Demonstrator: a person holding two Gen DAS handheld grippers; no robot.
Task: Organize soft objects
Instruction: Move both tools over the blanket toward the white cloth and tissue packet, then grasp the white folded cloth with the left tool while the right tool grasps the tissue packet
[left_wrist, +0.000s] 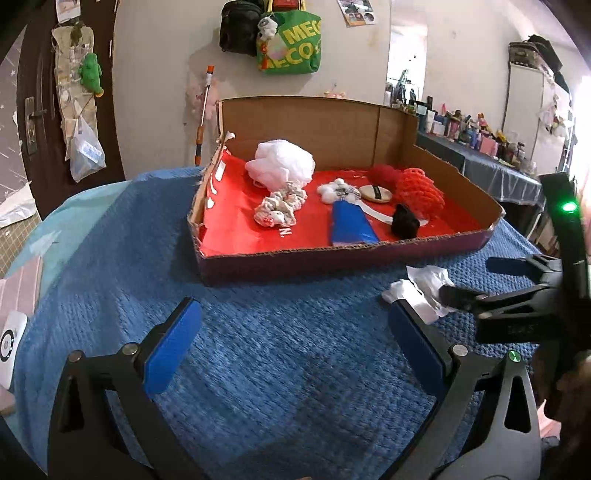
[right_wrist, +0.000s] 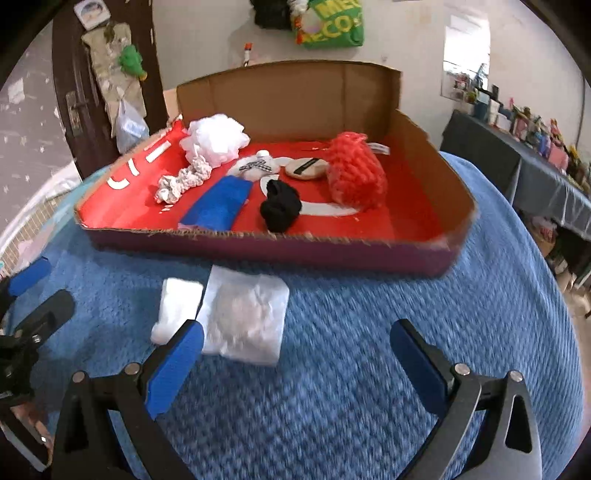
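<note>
A cardboard tray (left_wrist: 369, 253) (right_wrist: 258, 247) with a red floor holds a white mesh puff (left_wrist: 282, 164) (right_wrist: 218, 142), a white scrunchie (left_wrist: 280, 208) (right_wrist: 183, 182), a blue cloth (left_wrist: 351, 227) (right_wrist: 219, 206), a black soft piece (left_wrist: 404, 221) (right_wrist: 280, 206), a red mesh puff (left_wrist: 421, 192) (right_wrist: 354, 175) and a round pad (left_wrist: 375, 194) (right_wrist: 306, 168). A white plastic bag (right_wrist: 245, 315) (left_wrist: 430, 286) and a white pad (right_wrist: 177, 308) lie on the blue blanket before the tray. My right gripper (right_wrist: 295, 365) is open just right of the bag. My left gripper (left_wrist: 293, 343) is open and empty.
The blue blanket (left_wrist: 277, 369) (right_wrist: 351, 387) covers the surface. A dark door (left_wrist: 44, 110) with hanging bags is at the left. A green bag (left_wrist: 295, 44) hangs on the wall. A cluttered dark table (left_wrist: 491, 166) stands at the right.
</note>
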